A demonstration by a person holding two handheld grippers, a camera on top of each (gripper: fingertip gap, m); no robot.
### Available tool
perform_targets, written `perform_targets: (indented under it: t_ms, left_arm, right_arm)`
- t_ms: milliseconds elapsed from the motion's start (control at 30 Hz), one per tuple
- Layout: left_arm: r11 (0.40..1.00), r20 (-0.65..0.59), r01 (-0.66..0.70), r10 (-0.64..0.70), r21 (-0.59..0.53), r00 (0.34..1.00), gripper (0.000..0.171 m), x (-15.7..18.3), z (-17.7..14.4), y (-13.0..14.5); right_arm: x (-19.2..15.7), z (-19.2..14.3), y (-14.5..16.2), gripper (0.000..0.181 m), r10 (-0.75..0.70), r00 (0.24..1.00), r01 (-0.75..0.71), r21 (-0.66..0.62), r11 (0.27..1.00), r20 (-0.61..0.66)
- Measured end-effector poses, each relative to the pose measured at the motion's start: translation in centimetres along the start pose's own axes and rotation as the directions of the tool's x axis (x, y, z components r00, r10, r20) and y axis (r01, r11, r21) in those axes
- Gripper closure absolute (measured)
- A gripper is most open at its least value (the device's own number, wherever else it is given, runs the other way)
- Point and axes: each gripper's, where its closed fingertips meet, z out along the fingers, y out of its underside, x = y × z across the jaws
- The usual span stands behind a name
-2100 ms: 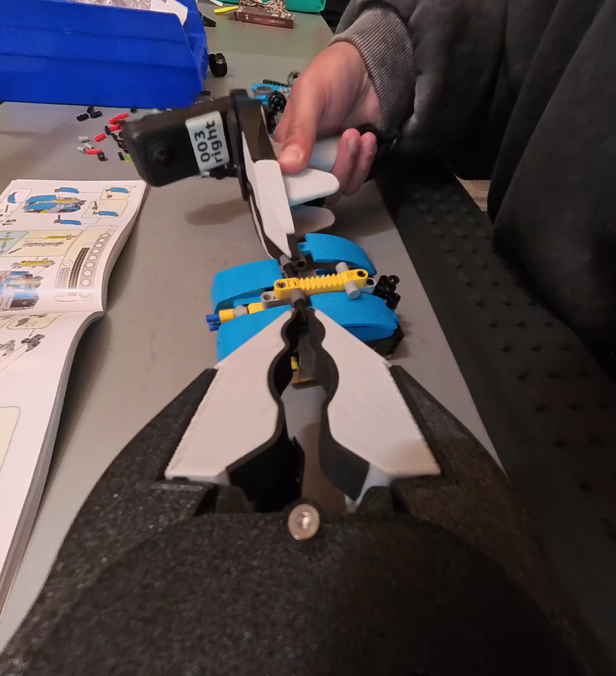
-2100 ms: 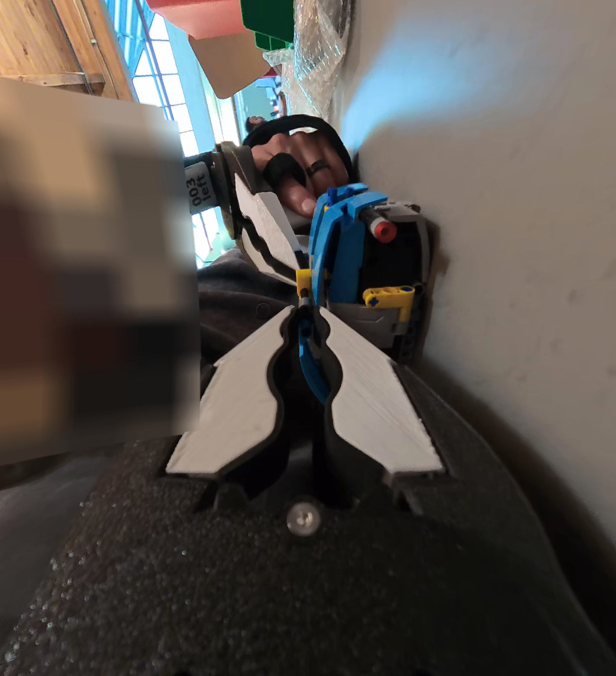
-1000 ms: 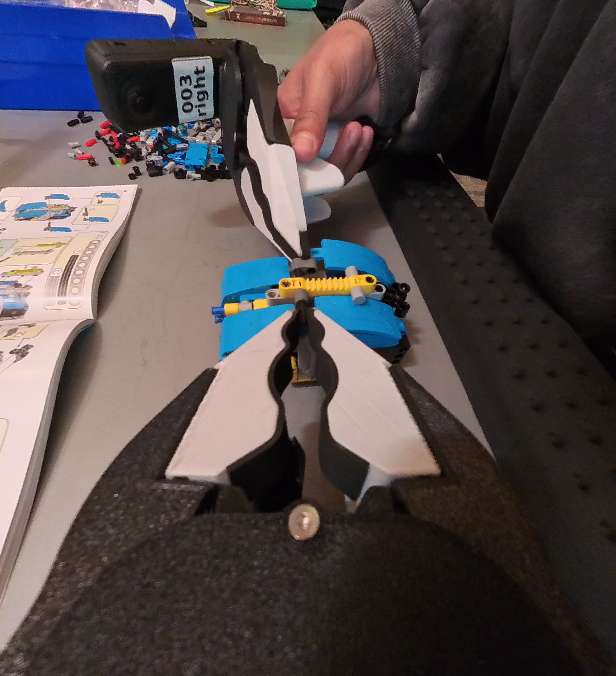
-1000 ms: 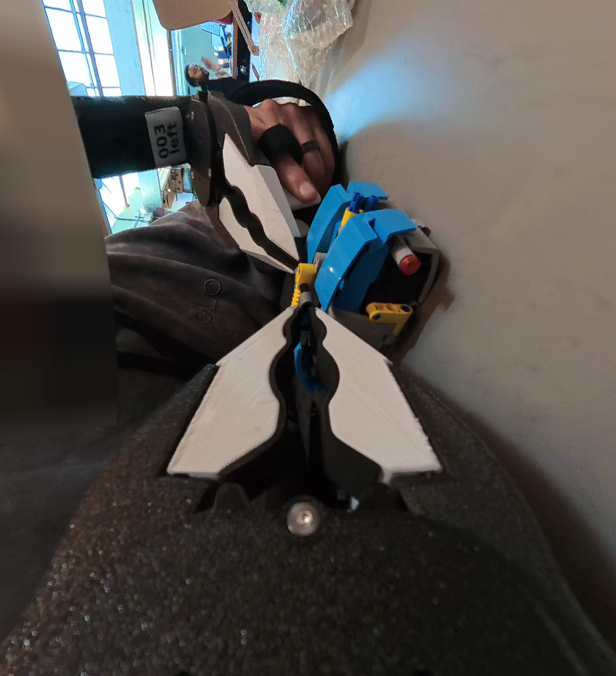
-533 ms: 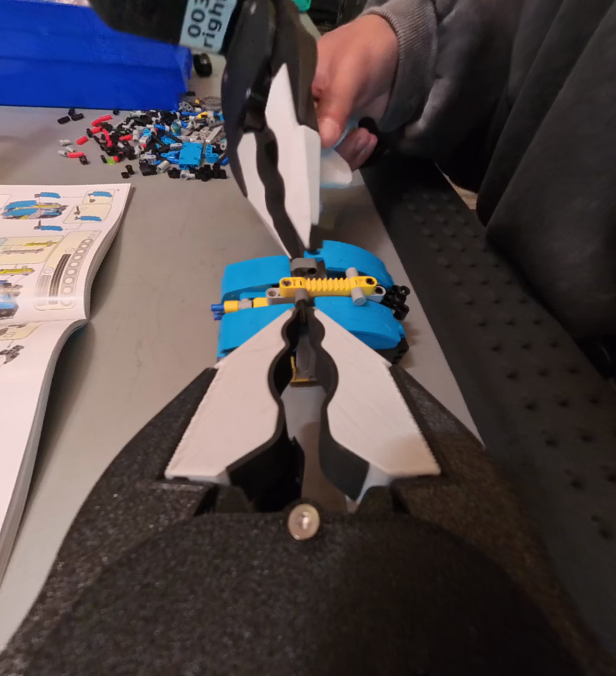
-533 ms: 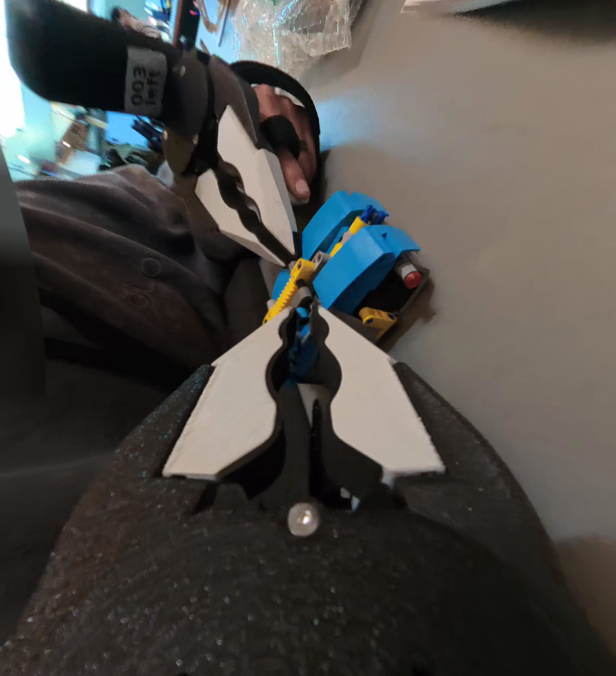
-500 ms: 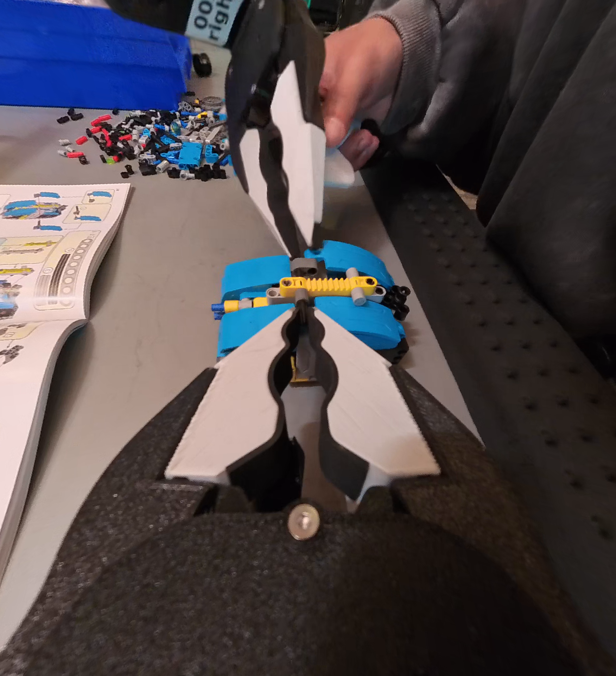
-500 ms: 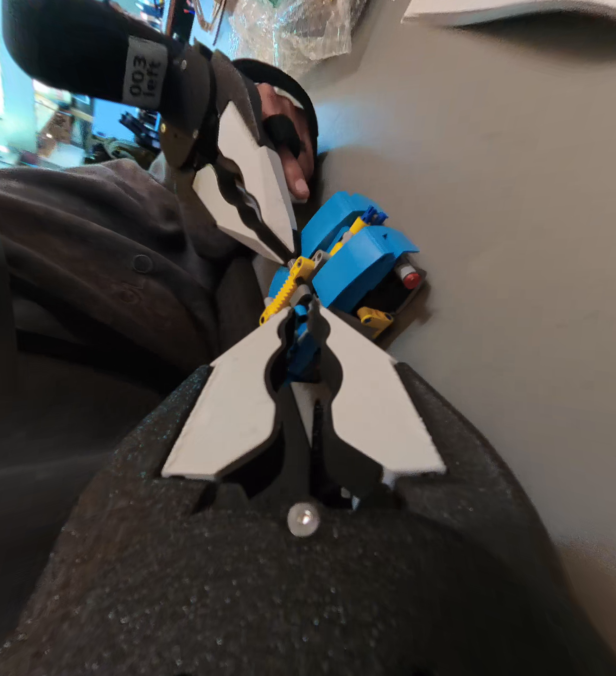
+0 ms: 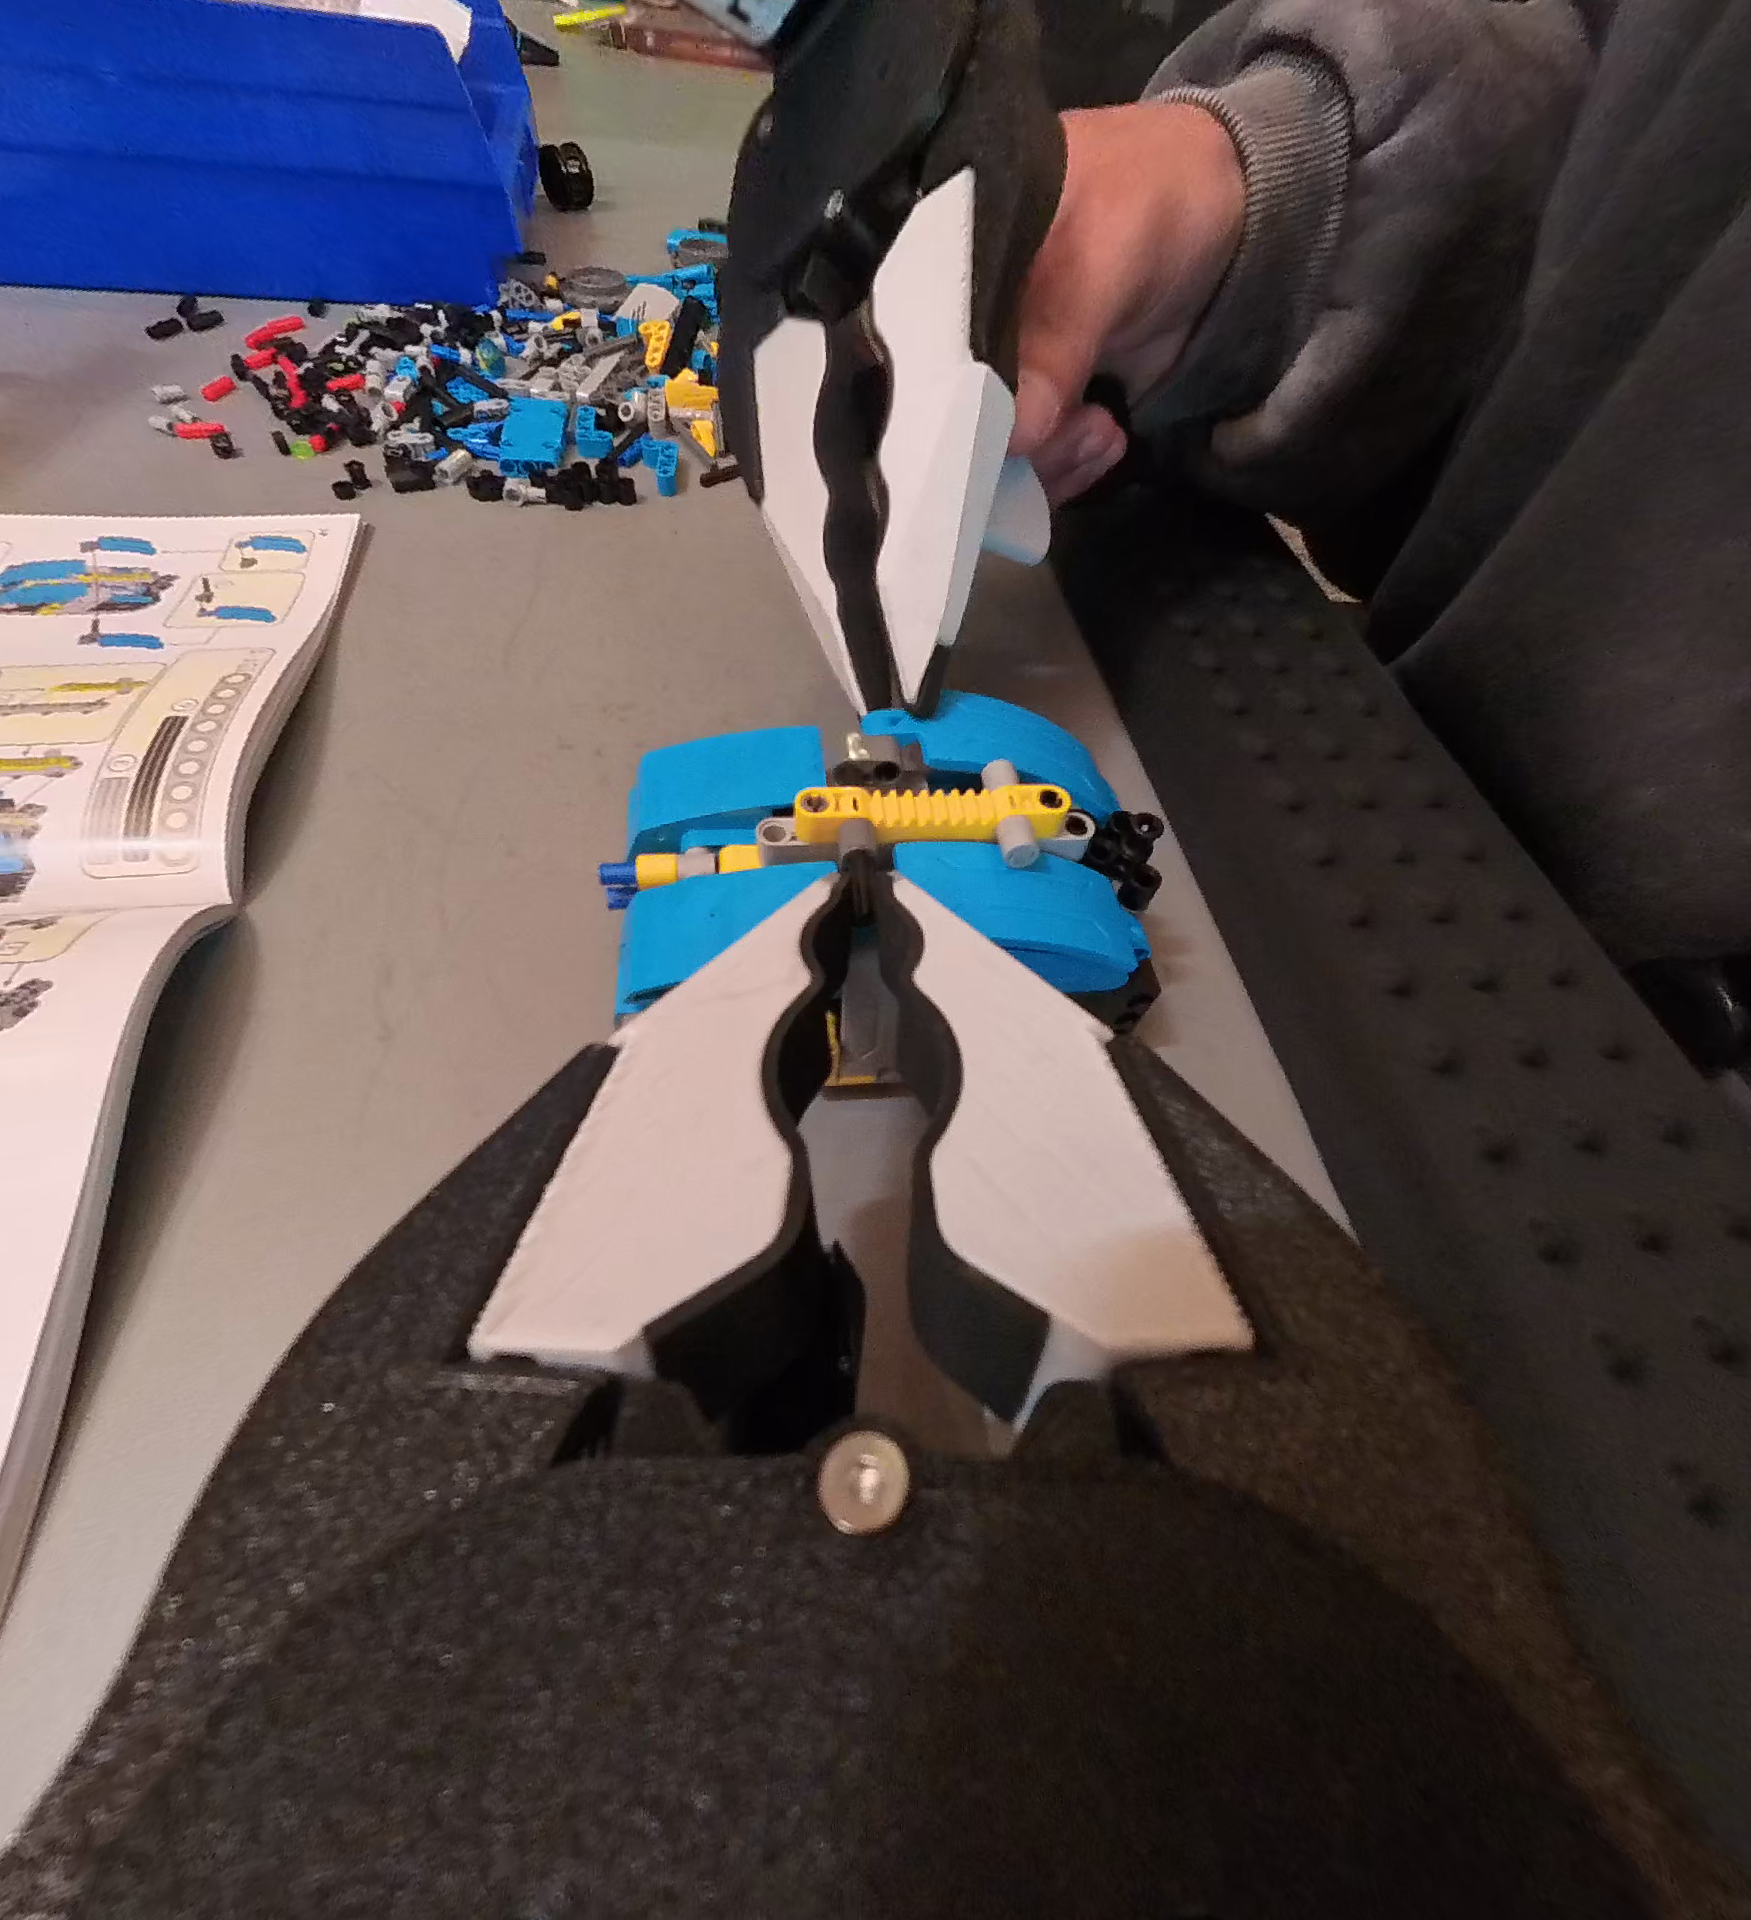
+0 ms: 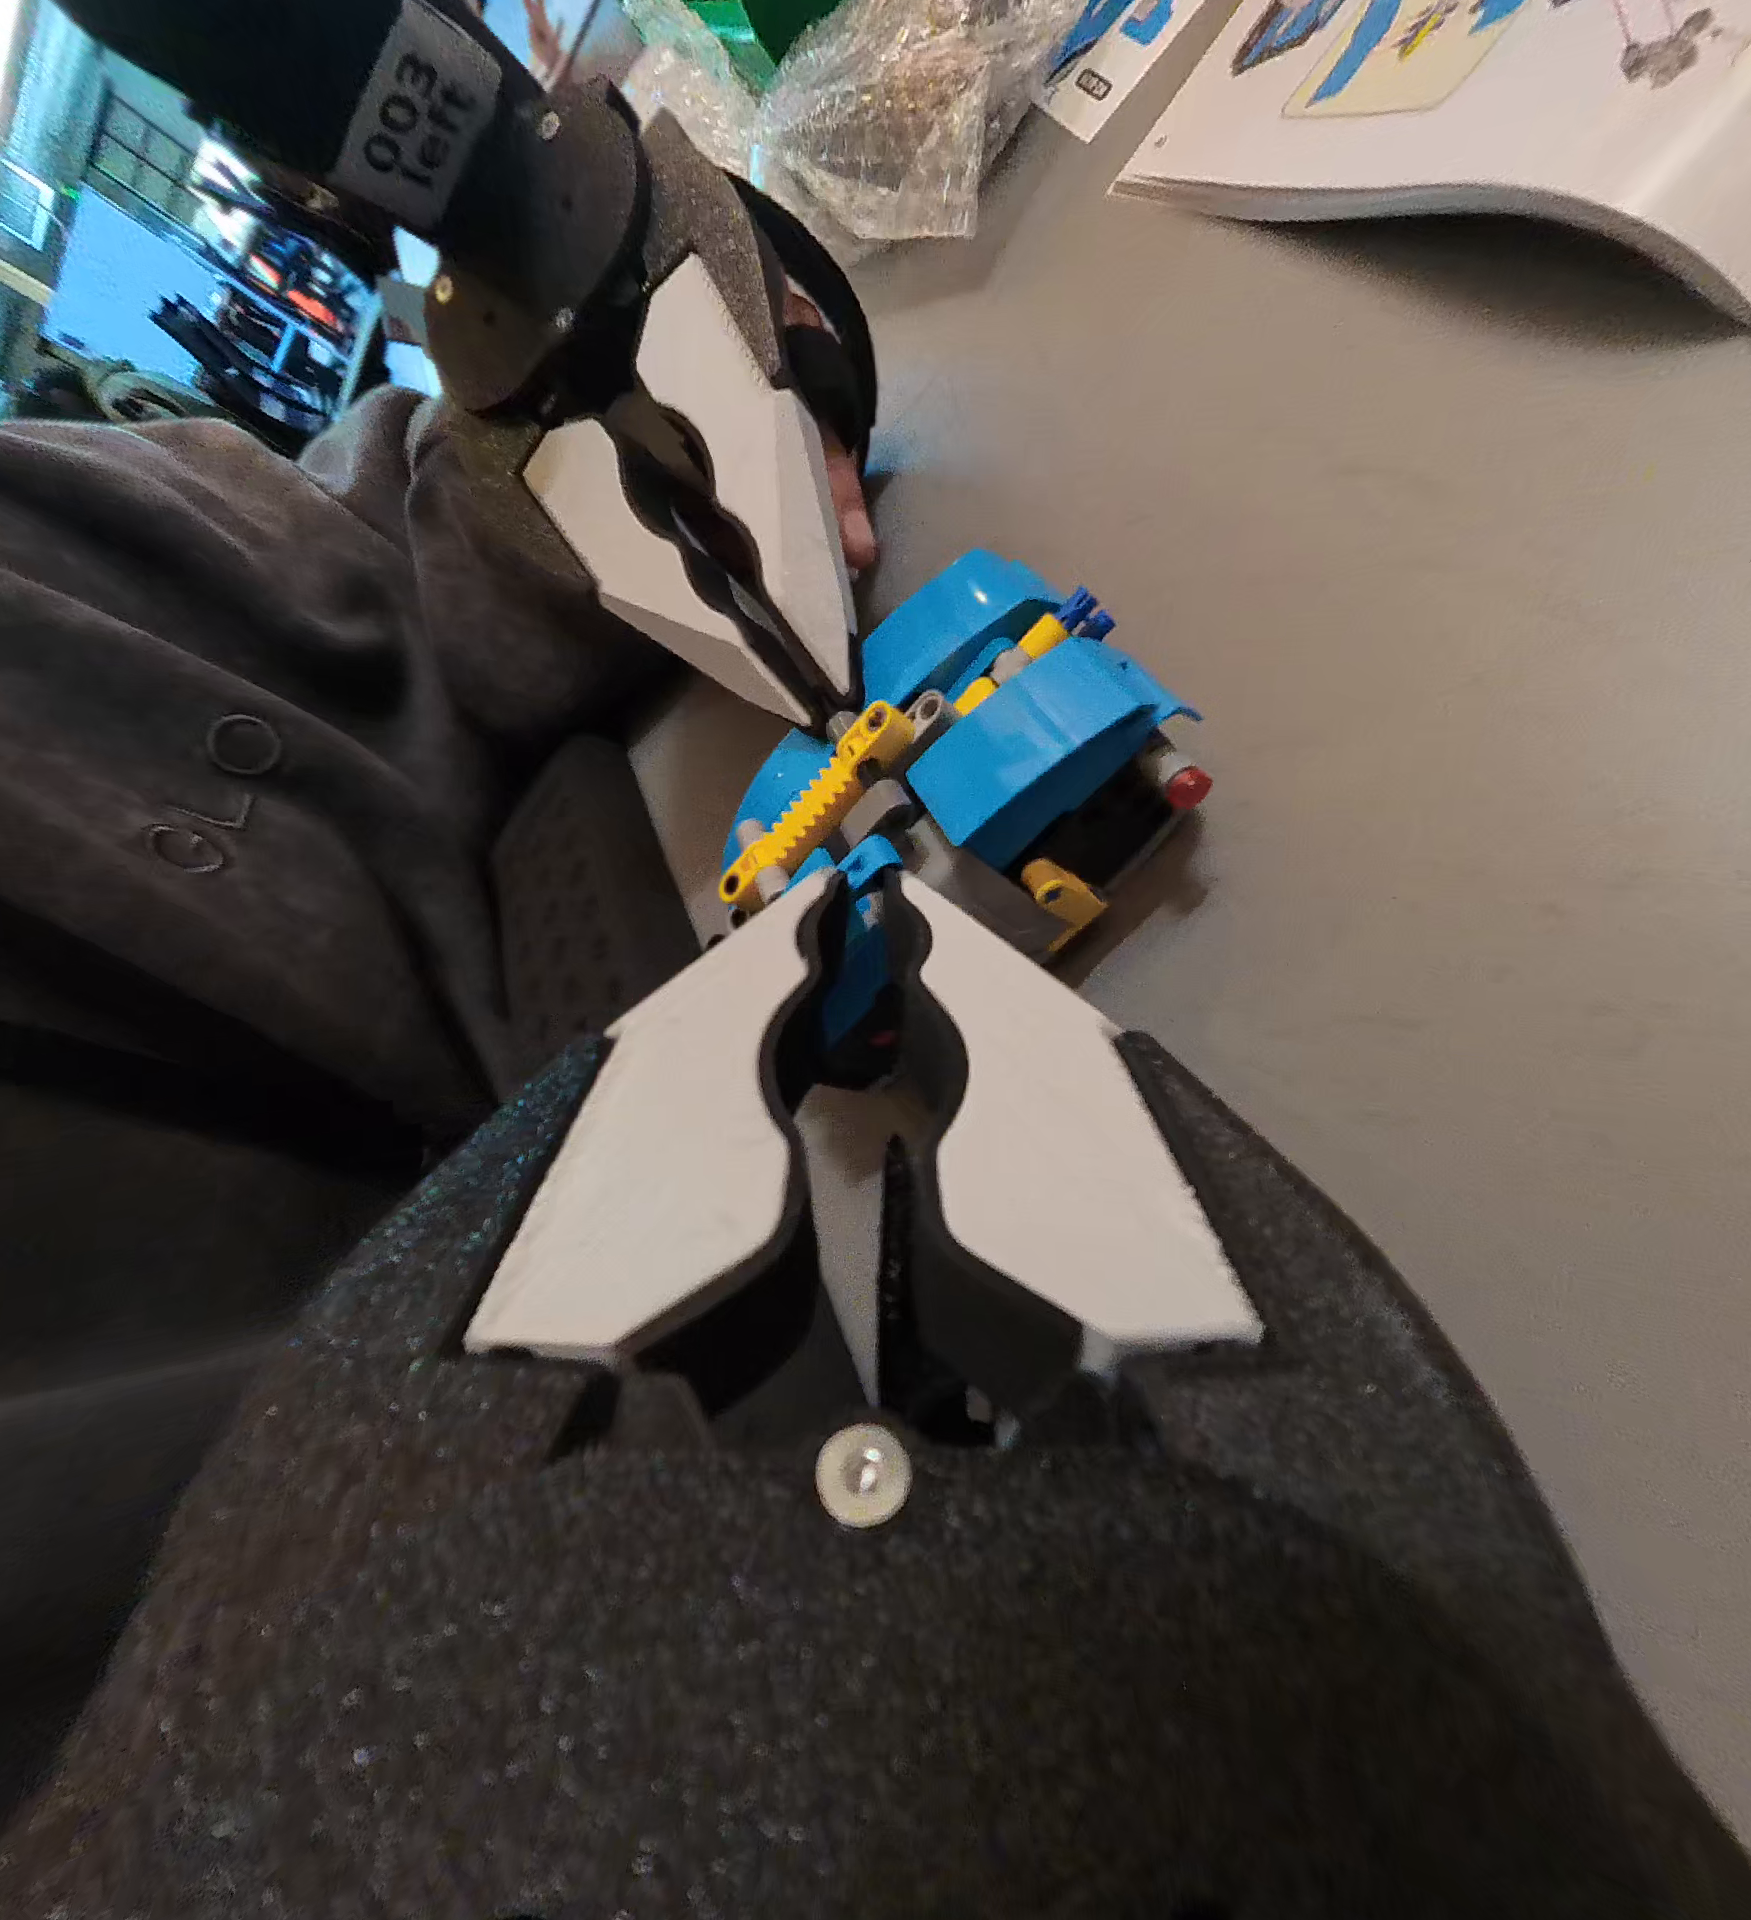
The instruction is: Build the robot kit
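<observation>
On a grey table (image 9: pixel 455 665), near its front edge, sits a blue brick-built model (image 9: pixel 881 862) with a yellow toothed bar (image 9: pixel 928 808) across its top. Both tongs meet over it — the left gripper (image 9: pixel 863 883) is pinched tight on a thin black pin beside that bar, while the right gripper (image 9: pixel 892 698), pointing down, has its tips closed against the model's far blue panel. An open instruction booklet (image 9: pixel 71 727) lies left; loose bricks (image 9: pixel 466 416) and a blue bin (image 9: pixel 216 145) sit beyond.

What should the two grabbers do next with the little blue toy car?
Probably hold steady and press gently. The left gripper and the right gripper both pinch the middle of the blue toy car on the table, beside its yellow toothed bar.
</observation>
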Motion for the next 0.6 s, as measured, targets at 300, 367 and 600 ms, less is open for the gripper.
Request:
perform_targets:
  t_ms: [300,367,600]
  left_arm:
    - [1.0,-0.002,-0.005,0.005,0.001,1.0,0.168,0.1,0.0,0.0]
    - [1.0,-0.008,-0.003,0.003,0.0,1.0,0.168,0.1,0.0,0.0]
    - [1.0,-0.008,-0.015,0.015,-0.003,1.0,0.168,0.3,0.1,0.0]
  right_arm:
    - [-0.2,0.6,-0.9,0.163,-0.433,0.895,0.408,-0.195,0.892,-0.111]
    - [-0.1,0.8,-0.9,0.165,-0.434,0.899,0.404,-0.269,0.875,-0.061]
    - [0.0,0.8,-0.3,0.168,-0.36,0.924,0.373,-0.518,0.77,0.13]
